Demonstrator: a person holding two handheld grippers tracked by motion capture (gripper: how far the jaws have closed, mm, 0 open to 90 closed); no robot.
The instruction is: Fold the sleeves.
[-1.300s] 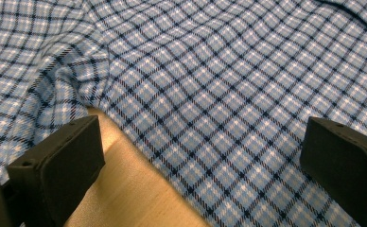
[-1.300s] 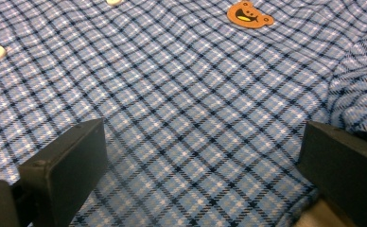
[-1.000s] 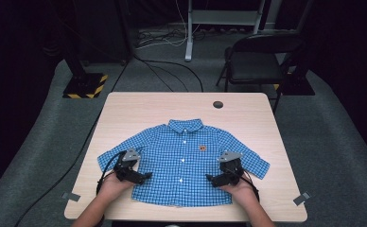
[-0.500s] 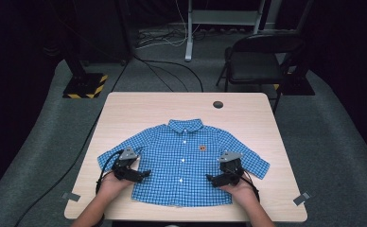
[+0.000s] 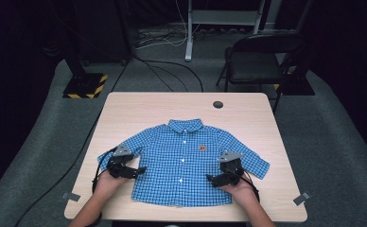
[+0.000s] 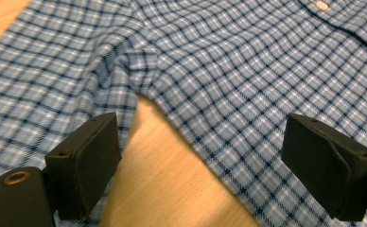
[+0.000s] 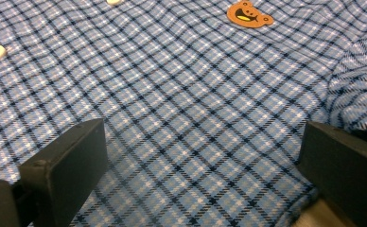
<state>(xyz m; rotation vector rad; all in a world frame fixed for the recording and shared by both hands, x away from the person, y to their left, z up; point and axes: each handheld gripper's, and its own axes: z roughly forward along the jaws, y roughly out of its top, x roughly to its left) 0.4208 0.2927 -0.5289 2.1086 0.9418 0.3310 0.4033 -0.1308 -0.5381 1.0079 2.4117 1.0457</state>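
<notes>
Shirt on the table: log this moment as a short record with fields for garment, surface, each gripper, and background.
garment: blue checked shirt, laid flat, front up, buttoned, collar toward the far edge
badge: orange bear patch on the chest
surface: light wooden table, dark round grommet near its far edge
left gripper: jaws open, over the gap between sleeve and shirt body, bare wood between them
right gripper: jaws open, over the shirt's side near the other sleeve
background: black chair beyond the table, cables on the grey floor
</notes>
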